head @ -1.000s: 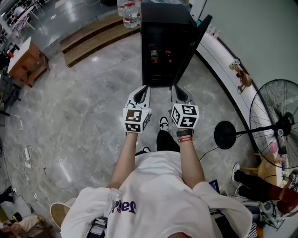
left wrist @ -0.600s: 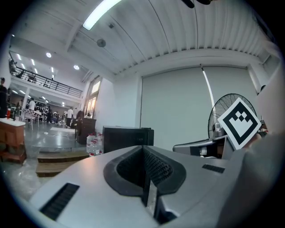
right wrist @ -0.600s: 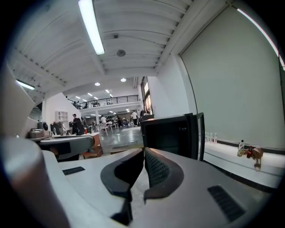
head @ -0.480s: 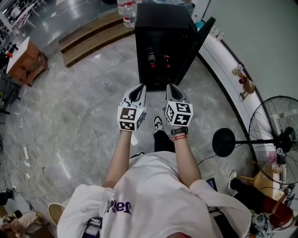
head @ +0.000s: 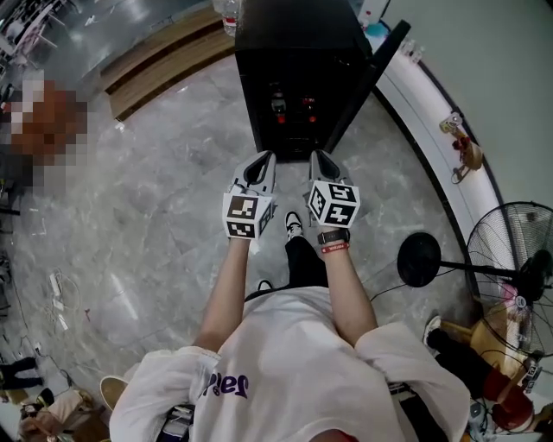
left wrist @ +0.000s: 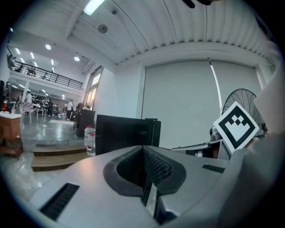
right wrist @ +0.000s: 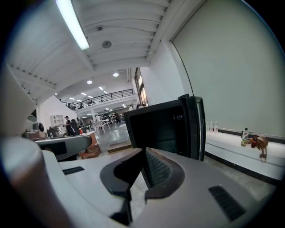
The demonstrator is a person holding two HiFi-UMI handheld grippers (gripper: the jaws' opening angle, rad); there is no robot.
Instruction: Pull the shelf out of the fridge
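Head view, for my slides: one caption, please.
Person stands before open black fridge, left gripper and right gripper shut, empty.

L gripper (left wrist: 143,153) fills lower frame, jaws pressed together, nothing betw. them. Black fridge (left wrist: 124,133) sits ctr-left just above the jaws, w/ water bottles (left wrist: 90,141) at its left edge and wooden steps (left wrist: 49,156) lower left. Far right: R gripper's marker cube (left wrist: 236,126), fan (left wrist: 240,95) behind it. Ceiling light (left wrist: 93,5) top left.

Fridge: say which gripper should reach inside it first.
Left, narrowly. Both are shut, empty and short of the fridge. The left gripper faces the open compartment, clear of the door. The right gripper sits close by the door's lower edge, so it likely has less room.
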